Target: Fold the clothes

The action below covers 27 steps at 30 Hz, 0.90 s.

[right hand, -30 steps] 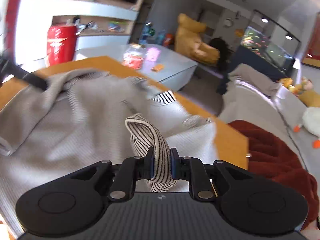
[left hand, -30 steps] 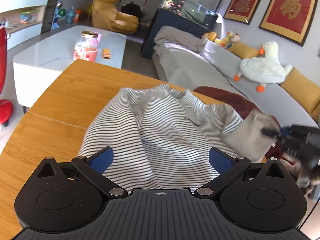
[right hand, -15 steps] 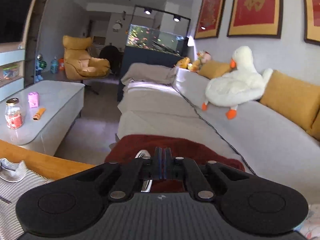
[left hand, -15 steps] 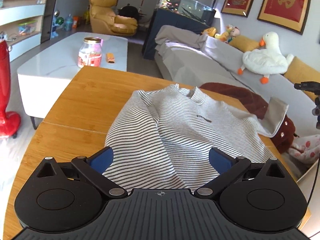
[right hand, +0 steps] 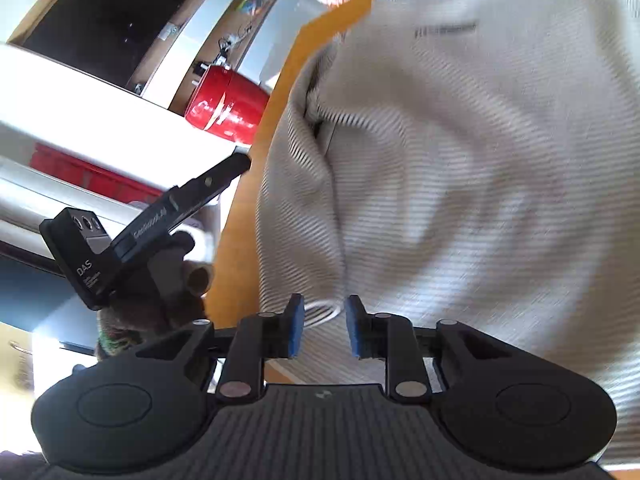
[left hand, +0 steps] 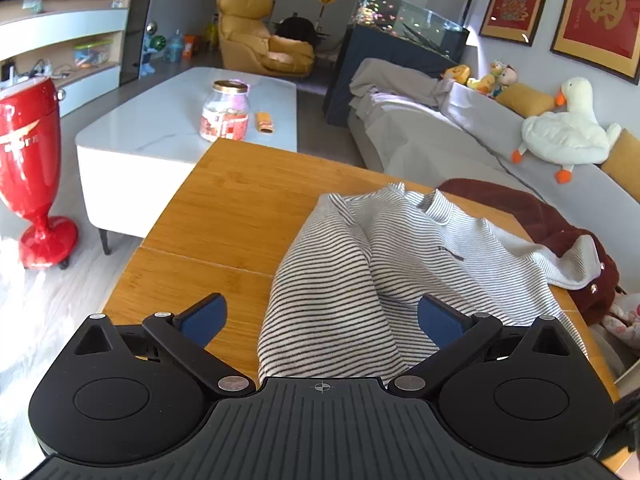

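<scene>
**Striped top lying crumpled on the wooden table, both grippers unclamped**

The striped top (left hand: 400, 276) is lying bunched and unfolded on the wooden table (left hand: 224, 216), spreading over the table's right half. Its collar is pointing toward the far edge, and one sleeve is trailing over the right edge onto a dark red blanket (left hand: 560, 232). The left part of the tabletop is showing bare wood.

The left gripper (left hand: 320, 320) is hovering at the near edge with its blue-padded fingers spread wide apart, holding nothing; the near hem of the top is lying between and below them.

The right gripper (right hand: 323, 330) is tilting steeply over the cloth, its fingers standing a little apart with a rolled edge of the top sitting in the gap. Whether the pads are touching the cloth cannot be told, since the right wrist view is blurring. In that view the left gripper (right hand: 160, 216) is appearing from the side, held in a gloved hand (right hand: 176, 276) just off the table's edge.
</scene>
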Motion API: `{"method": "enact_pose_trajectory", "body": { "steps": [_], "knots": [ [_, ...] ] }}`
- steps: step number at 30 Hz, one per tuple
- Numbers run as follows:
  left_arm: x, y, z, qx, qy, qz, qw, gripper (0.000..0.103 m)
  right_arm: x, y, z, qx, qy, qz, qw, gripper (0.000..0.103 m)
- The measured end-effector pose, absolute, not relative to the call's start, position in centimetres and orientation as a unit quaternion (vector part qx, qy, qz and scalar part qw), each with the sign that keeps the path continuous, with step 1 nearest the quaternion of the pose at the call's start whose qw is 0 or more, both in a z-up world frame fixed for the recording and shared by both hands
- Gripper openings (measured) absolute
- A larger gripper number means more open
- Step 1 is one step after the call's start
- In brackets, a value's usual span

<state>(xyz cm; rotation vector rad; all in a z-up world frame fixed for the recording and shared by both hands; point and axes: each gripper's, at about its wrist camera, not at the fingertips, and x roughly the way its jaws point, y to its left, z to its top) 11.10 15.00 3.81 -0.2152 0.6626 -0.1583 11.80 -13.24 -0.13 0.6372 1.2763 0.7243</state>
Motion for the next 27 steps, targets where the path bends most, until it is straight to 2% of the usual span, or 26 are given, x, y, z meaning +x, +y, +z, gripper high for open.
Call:
{"method": "enact_pose_trajectory", "body": {
  "steps": [3,9,11,12,15,20,23,27],
  "knots": [
    [10.9,15.0,3.9,-0.098,0.325,-0.068,0.938,0.103,12.0,-11.5,-1.6,0.325,0.582,0.333,0.667,0.032],
    [10.6,15.1,4.1,-0.077,0.325,-0.045,0.941,0.103,13.0,-8.5,-2.0,0.3,0.564,0.327,0.696,0.032],
    [10.5,15.5,4.3,-0.072,0.322,-0.037,0.943,0.103,13.4,-7.7,-1.2,0.258,0.54,0.328,0.731,0.02],
    [10.4,15.7,4.4,-0.073,0.321,-0.033,0.944,0.103,13.7,-7.2,-0.4,0.231,0.525,0.332,0.749,0.01],
    [10.0,16.8,4.9,-0.084,0.313,-0.019,0.946,0.103,15.0,-6.5,3.6,0.143,0.452,0.353,0.806,0.005],
    [10.2,16.7,5.5,-0.095,0.299,-0.065,0.947,0.103,18.4,-7.6,13.6,0.044,0.279,0.347,0.894,0.004],
    [11.9,13.9,5.4,-0.062,0.293,-0.111,0.948,0.103,20.5,-8.3,19.1,0.023,0.199,0.34,0.919,0.004],
    [16.5,10.0,3.7,-0.001,0.3,-0.096,0.949,0.103,22.7,-8.3,23.2,-0.001,0.136,0.333,0.933,0.004]
  ]
}}
